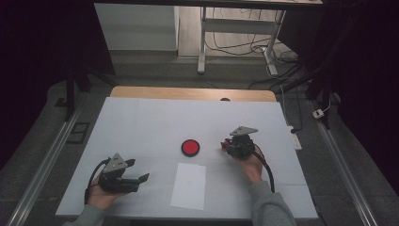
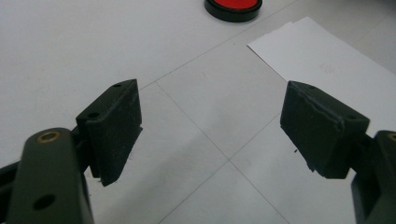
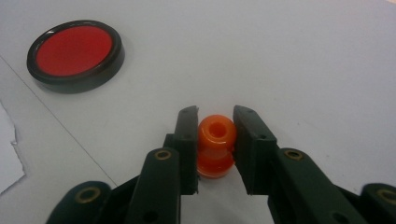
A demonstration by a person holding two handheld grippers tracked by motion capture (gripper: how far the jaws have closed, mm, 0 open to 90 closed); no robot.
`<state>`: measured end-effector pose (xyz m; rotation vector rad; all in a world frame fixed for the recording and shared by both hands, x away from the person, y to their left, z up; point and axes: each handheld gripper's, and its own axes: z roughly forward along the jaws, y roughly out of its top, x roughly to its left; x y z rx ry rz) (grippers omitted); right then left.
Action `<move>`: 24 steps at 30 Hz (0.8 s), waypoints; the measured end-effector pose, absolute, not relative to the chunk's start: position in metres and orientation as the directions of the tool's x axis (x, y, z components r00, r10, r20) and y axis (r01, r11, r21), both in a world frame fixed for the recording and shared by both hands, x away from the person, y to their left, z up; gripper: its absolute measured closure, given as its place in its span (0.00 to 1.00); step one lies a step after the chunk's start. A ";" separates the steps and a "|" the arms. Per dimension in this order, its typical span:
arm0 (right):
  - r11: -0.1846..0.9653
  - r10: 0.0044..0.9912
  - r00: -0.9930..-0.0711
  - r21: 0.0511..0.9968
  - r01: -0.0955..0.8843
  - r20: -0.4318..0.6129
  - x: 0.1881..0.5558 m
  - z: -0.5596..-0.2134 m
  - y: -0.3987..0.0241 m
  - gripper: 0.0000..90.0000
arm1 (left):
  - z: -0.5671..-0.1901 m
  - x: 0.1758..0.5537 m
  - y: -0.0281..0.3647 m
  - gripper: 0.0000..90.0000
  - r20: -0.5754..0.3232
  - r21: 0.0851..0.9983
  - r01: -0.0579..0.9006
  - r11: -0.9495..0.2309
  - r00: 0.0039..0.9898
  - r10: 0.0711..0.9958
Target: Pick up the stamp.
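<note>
- left gripper point(image 1: 134, 174): jaws spread wide, nothing between them, sheet of paper point(image 1: 188, 185) just beyond.
- red disc point(image 1: 190, 147): well off the right jaws.
- right gripper point(image 3: 215, 140): jaws clamped on the orange spool point(image 3: 215, 147), standing on the tabletop point(image 1: 141, 127). Looks light, stiff, a bit slippery; the waist seems the best place to grip.

On the white-covered table point(image 1: 141, 117), the round red disc with a black rim point(image 1: 190, 147) lies at centre. The white paper sheet point(image 1: 188, 185) lies just before it, nearer the person. The small orange plastic spool point(image 3: 215, 144) stands right of the disc, between the right gripper point(image 3: 215, 121) jaws. The left gripper point(image 1: 139, 170) sits left of the sheet.
</note>
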<state>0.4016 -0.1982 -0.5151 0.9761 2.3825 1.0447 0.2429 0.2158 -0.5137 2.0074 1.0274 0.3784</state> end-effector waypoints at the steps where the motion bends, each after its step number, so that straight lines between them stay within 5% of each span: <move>1: 0.479 0.718 -0.695 0.754 0.449 -0.042 0.402 -0.516 -0.199 0.79 | -0.514 0.243 0.216 0.23 -0.098 0.786 0.529 -0.322 0.620 0.779; 24: 0.455 0.711 -0.702 0.789 0.413 -0.043 0.396 -0.506 -0.202 0.80 | -0.514 0.243 0.216 0.23 -0.096 0.786 0.528 -0.323 0.619 0.779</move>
